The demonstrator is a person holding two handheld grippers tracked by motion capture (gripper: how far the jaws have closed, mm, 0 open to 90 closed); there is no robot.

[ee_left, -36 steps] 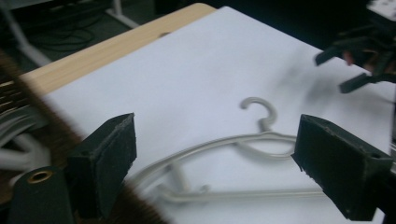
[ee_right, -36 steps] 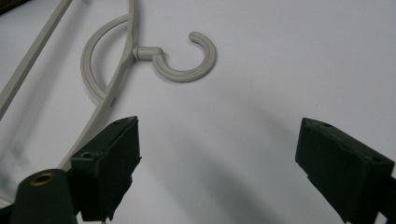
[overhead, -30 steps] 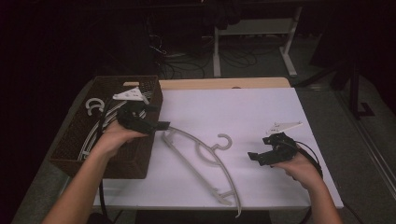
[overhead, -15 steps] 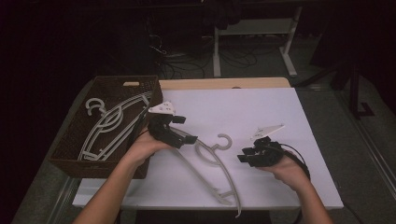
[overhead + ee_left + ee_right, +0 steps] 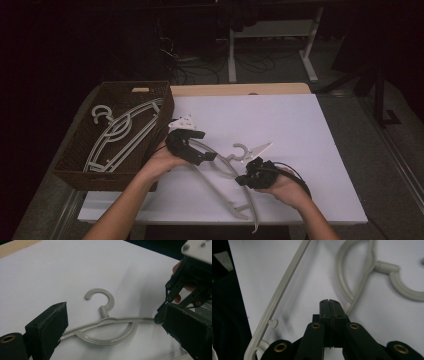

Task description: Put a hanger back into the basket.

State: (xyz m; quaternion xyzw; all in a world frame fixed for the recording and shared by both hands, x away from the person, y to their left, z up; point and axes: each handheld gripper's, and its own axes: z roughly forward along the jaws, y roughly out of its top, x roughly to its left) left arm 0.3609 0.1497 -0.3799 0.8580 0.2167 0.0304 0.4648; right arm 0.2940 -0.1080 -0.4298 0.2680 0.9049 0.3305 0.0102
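A pale grey plastic hanger [image 5: 231,158] lies flat on the white table top [image 5: 280,120], hook pointing away from me. My left gripper [image 5: 202,146] reaches it from the left. In the left gripper view its jaws stand wide open [image 5: 112,315] on either side of the hanger [image 5: 105,312], not pressing on it. My right gripper [image 5: 241,180] comes from the right, low over the hanger's near arm. Its jaws have just been closing and now meet pad to pad [image 5: 329,302] with nothing between them; the hanger [image 5: 384,266] passes just beside the tips.
A dark woven basket [image 5: 115,87] at the table's left holds several more grey hangers [image 5: 120,135]. The table's front edge [image 5: 320,220] runs just behind the right hand. Dark floor, cables and desk legs lie beyond the far edge.
The left hand left the basket and came right and down to the hanger. The right gripper slid left to the hanger and its jaws went from open to shut.
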